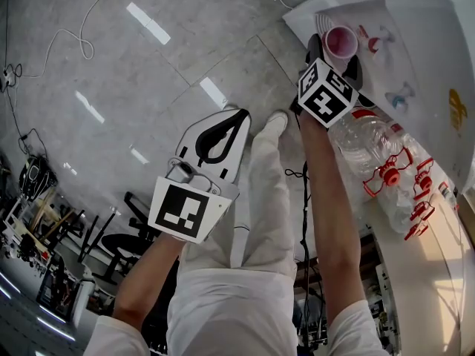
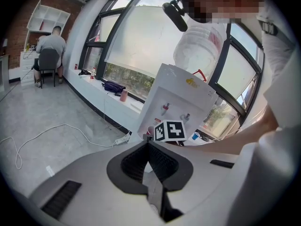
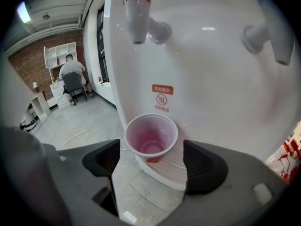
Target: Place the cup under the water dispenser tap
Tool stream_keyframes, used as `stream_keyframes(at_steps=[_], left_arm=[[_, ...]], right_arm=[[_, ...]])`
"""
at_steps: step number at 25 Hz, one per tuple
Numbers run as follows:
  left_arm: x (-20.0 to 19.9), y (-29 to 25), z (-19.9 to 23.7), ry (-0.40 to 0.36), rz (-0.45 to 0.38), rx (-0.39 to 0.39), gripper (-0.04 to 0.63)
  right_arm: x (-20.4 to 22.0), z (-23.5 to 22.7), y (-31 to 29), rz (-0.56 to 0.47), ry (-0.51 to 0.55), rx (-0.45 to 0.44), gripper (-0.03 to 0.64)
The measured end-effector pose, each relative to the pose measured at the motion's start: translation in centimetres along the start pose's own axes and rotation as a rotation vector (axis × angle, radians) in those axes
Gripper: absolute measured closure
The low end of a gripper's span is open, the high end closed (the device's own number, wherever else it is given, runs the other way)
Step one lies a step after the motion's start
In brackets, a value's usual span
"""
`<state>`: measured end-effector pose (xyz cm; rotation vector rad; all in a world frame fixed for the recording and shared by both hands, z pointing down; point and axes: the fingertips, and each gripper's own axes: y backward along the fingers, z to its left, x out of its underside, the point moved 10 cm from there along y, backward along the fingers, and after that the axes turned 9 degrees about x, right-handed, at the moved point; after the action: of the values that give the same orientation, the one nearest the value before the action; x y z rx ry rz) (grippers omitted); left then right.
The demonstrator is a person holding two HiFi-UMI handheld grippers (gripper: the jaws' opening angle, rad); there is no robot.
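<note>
One cup [image 3: 151, 138] upright below the tap [image 3: 138, 15], dead ahead of my right gripper [image 3: 153, 160], jaws spread, empty; left gripper [image 2: 148, 147] pinched together on nothing.

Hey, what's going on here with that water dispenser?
A person holds a gripper in each hand. The pink cup stands on the drip tray of the dispenser, roughly below the red tap. The right gripper is at the cup with its jaws open, one either side and not touching it. The left gripper is shut and empty, held back from the dispenser.
</note>
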<state>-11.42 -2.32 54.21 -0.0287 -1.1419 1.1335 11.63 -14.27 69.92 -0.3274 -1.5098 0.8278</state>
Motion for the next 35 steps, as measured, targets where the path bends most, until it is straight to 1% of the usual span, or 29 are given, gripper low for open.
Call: stream_keyframes(at_steps=[6, 10, 13, 15, 18, 21, 23, 26, 28, 35], left_arm=[[-1.1, 1.4, -1.3, -0.026, 0.000, 0.008, 0.595], [-1.6, 2.1, -2.0, -0.044, 0.006, 0.016, 0.595], [-1.8, 2.5, -2.4, -0.070, -0.006, 0.022, 0.595], [-2.0, 2.5, -2.8, -0.086, -0.016, 0.024, 0.595], [-2.2, 2.5, -3.5, -0.084, -0.018, 0.029, 0.595], [-2.5, 2.8, -4.3, -0.058, 0.001, 0.031, 0.595], [-2.8, 3.2, -4.7, -0.052, -0.003, 0.030, 0.595], [-3.1, 3.7, -5.1, -0.078, -0.037, 0.024, 0.595], [-3.3, 4.0, -5.4, -0.085, -0.045, 0.022, 0.595], [-3.7, 5.8, -6.8, -0.089, -0.017, 0.017, 0.595]], right_arm=[[-0.3, -0.1, 2.4, 0.026, 0.025, -0.028, 0.195], [-0.5, -0.3, 4.3, 0.035, 0.018, -0.035, 0.255], [-0.9, -0.5, 5.6, 0.031, 0.028, -0.035, 0.327], [-1.1, -0.8, 6.5, 0.033, 0.040, -0.024, 0.404], [-1.2, -1.5, 8.1, 0.034, 0.036, -0.022, 0.513], [-1.3, -2.2, 9.7, 0.033, 0.038, -0.036, 0.566], [-1.4, -2.6, 10.8, 0.030, 0.043, -0.050, 0.600], [-2.1, -3.0, 12.2, 0.023, 0.057, -0.096, 0.606], [-2.7, -3.2, 13.3, 0.012, 0.073, -0.130, 0.607], [-5.7, -4.4, 18.0, -0.058, 0.114, -0.243, 0.607]])
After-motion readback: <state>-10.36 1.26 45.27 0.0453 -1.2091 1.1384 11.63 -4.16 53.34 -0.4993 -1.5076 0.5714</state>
